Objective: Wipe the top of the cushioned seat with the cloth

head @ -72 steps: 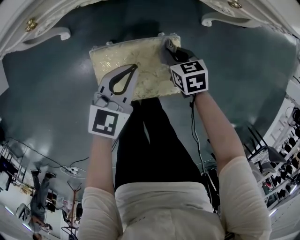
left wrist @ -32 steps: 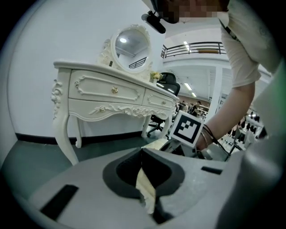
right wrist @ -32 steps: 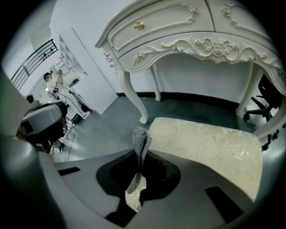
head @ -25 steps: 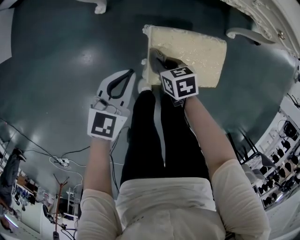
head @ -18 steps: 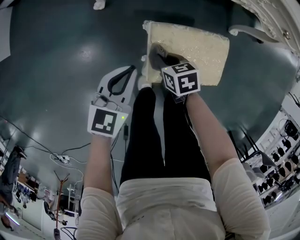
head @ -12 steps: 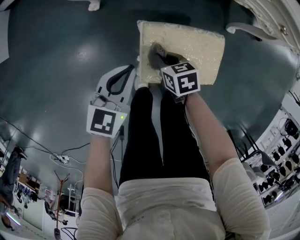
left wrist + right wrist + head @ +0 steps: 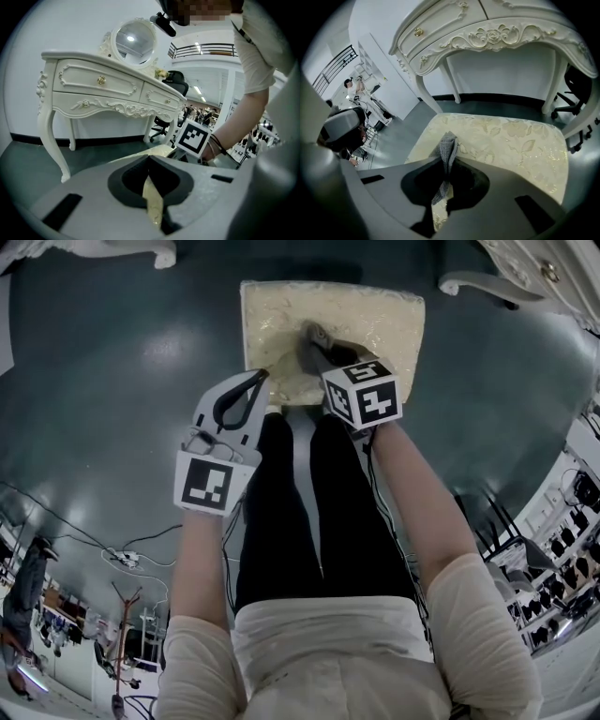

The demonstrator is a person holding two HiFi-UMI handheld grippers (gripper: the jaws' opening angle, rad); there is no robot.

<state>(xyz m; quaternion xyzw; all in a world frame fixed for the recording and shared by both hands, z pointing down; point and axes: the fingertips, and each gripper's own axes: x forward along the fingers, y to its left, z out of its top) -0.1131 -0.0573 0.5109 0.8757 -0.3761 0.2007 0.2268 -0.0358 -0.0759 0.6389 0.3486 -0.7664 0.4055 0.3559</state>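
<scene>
The right gripper (image 7: pixel 449 161) is clamped on the grey cloth (image 7: pixel 448 143), which lies against the near middle of the cushioned seat (image 7: pixel 375 320), while the left gripper (image 7: pixel 258 379), jaws together with nothing between them, hangs at the seat's near-left edge.

Surroundings: white carved dressing table (image 7: pixel 108 89) with gold drawer knobs (image 7: pixel 101 80) and a round mirror (image 7: pixel 135 41) on its tabletop, standing on a glossy dark teal floor (image 7: pixel 122 362); black office chair (image 7: pixel 164 123) beyond it; power strip (image 7: pixel 127 562) with cables on the floor.
</scene>
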